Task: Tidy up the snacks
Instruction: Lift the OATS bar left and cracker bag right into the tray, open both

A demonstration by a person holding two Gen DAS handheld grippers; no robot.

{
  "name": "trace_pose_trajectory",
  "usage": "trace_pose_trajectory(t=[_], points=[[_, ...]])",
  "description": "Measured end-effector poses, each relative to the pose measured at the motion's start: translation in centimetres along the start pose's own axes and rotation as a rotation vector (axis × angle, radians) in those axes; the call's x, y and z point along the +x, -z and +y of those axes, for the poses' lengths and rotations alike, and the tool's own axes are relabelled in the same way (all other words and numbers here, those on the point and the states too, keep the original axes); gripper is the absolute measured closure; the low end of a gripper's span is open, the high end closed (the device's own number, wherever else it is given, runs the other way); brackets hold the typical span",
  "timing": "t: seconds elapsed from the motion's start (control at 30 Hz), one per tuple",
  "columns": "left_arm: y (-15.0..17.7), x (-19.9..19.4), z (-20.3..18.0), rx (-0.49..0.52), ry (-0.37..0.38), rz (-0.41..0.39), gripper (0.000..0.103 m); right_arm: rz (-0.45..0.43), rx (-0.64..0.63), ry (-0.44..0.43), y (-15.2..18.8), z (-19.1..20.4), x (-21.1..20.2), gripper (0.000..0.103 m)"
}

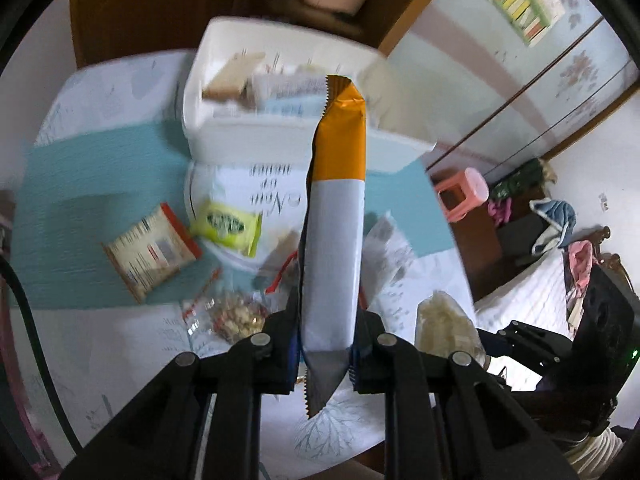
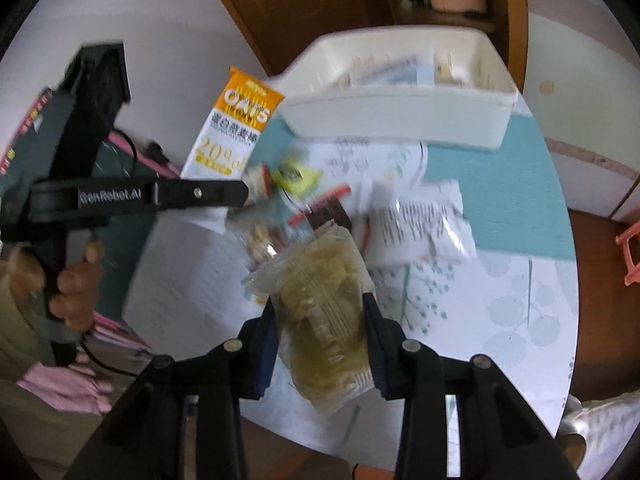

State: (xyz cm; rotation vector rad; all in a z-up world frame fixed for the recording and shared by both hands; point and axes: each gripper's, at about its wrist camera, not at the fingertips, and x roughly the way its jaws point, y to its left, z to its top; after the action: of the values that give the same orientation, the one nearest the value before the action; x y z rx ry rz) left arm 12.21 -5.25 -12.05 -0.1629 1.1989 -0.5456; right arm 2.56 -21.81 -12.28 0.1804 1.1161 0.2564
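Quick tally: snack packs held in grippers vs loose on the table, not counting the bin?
Held: 2, the oat bar in the left gripper and the clear pack in the right gripper.
Loose on the table: at least 5; blur hides some.
Total: at least 7.

Both rigs are looking like matte black plastic all over. The left gripper is showing angular scissor-style arms with round silver screws at the joints and blue pads inside the fingers. The right gripper is sporting the same black linkages, silver screws and blue pads. "GenRobot.AI" is showing in raised lettering along the left one's side, a black cable is trailing below, and bare skin is showing on the left hand.
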Motion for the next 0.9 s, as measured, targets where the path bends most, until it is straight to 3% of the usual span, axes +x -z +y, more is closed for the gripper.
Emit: trace_pose_trajectory(t=[0.17,0.47,0.57,0.7,0.9], points=[[-2.9,-3.9,-2.1,0.065,-0.011,-0.097,0.087,-0.096,-0.023,-0.026,-3.2,1.2,-3.4,0.065],[-9.4,-9.6,-5.7,0.207,-0.093,-0.241,0.087,-0.278,-0.093,0.017,-11.6,3.1,-9.8,0.065],[-11.7,-10.1,-6.3,0.221,-0.13,-0.267,0.086,-0.314,-0.082,0.038,-14.4,2.9,-10.9,0.065],[-14.6,-10.1,-6.2,0.229,-0.175,-0.288,0.086,-0.359,-0.067,0.125,-18.3,2.8,-11.9,0.065],[-18.1,-8.5,-5.3,0.226,-0.212,-0.294,0.086,-0.388,0.009,0.166,-23.6,1.3,-11.4,0.065]])
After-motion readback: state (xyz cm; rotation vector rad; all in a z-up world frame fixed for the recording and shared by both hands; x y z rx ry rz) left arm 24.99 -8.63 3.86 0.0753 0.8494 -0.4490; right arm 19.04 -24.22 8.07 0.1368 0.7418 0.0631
